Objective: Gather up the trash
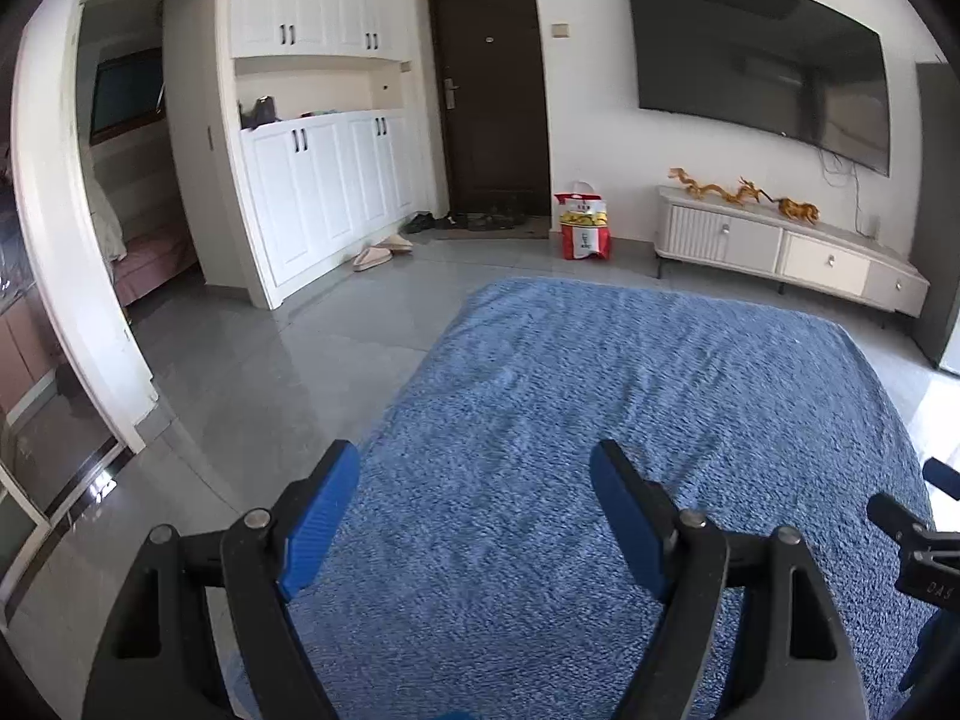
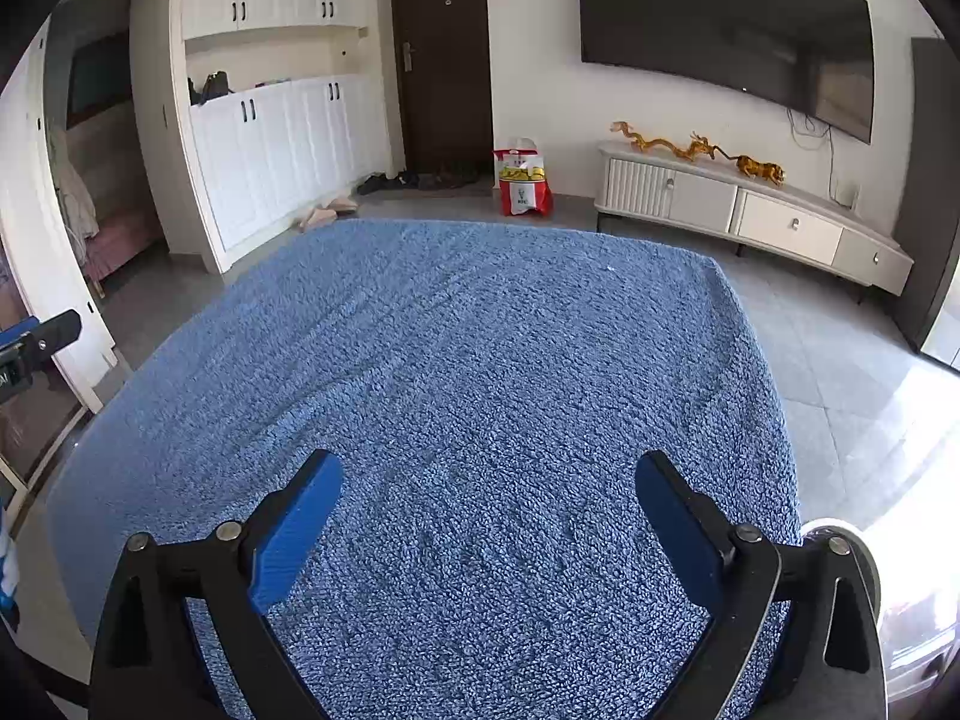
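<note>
My left gripper (image 1: 474, 474) is open and empty, held above the near left part of a blue shaggy rug (image 1: 630, 408). My right gripper (image 2: 489, 480) is open and empty above the near middle of the same rug (image 2: 450, 348). No loose trash shows on the rug in either view. A red, yellow and white bag (image 1: 583, 228) stands on the floor by the dark entrance door; it also shows in the right wrist view (image 2: 523, 180). The right gripper's tip (image 1: 900, 516) shows at the right edge of the left wrist view.
A low white TV cabinet (image 1: 786, 246) with golden figurines (image 1: 744, 192) stands along the right wall under a wall TV (image 1: 762, 66). White cupboards (image 1: 324, 192), slippers (image 1: 378, 252) and shoes (image 1: 468, 221) lie near the door. A round white object (image 2: 864, 564) sits at my right edge. Grey tile floor (image 1: 270, 372) surrounds the rug.
</note>
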The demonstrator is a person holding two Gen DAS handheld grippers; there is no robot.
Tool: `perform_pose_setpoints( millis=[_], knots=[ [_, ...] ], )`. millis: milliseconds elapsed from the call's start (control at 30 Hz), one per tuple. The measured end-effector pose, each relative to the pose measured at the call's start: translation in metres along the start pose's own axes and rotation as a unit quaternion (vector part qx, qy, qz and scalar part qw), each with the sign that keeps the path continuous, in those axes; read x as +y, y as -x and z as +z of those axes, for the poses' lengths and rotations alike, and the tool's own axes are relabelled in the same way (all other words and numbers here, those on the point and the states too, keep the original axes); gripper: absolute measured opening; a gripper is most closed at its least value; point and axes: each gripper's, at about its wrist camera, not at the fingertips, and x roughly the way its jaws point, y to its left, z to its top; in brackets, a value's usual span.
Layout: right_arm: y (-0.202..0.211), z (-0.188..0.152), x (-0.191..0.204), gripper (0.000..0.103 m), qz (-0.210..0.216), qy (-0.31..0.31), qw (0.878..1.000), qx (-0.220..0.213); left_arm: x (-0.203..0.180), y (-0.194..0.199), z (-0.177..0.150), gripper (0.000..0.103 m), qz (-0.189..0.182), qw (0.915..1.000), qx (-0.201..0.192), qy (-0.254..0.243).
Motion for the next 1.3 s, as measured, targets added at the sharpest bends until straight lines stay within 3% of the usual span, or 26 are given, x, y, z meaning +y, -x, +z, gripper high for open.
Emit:
perform_pose_setpoints(
  millis=[200, 933, 1300],
  knots=[
    [-0.003, -0.001, -0.001, 0.102, -0.007, 0.000, 1.000, 0.001, 0.008, -0.003, 0.000, 0.083, 0.016, 0.9999, -0.001, 0.005],
    [-0.008, -0.008, -0.002, 0.102, -0.016, 0.000, 1.000, 0.013, 0.009, -0.006, -0.004, 0.083, 0.009, 0.9999, 0.010, 0.009],
    [0.001, -0.006, -0.011, 0.102, -0.043, -0.014, 0.999, -0.006, 0.009, -0.011, -0.007, 0.083, 0.001, 0.9999, 0.013, 0.008]
  ],
)
